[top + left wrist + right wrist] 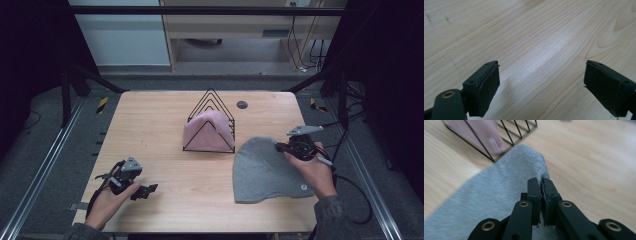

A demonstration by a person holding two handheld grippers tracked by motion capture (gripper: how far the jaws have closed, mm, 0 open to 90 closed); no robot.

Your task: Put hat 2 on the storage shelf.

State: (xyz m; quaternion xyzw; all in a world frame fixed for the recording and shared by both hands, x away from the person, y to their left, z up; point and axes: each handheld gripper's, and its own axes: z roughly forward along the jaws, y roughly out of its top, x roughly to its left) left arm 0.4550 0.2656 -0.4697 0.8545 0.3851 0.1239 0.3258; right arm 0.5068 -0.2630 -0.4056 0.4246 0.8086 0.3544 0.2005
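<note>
High view looks down on a light wooden surface (165, 145) where a grey beanie (265, 170) lies flat at the right, its rounded crown pointing away from the person and its open edge toward the near side. Just beside it, toward the middle, stands a black wire rack (212, 120) of triangular frames with a pink beanie (207, 131) tucked inside. The right claw (279, 146), held in the person's right hand (315, 172), sits at the grey beanie's far right edge; in the right gripper view its jaws are pressed together on a pinch of the grey knit fabric near the crown. The left claw (150, 190), held in the left hand (107, 202), rests low over bare wood at the near left, well apart from both beanies; the left gripper view shows its jaws spread wide with nothing between them.
</note>
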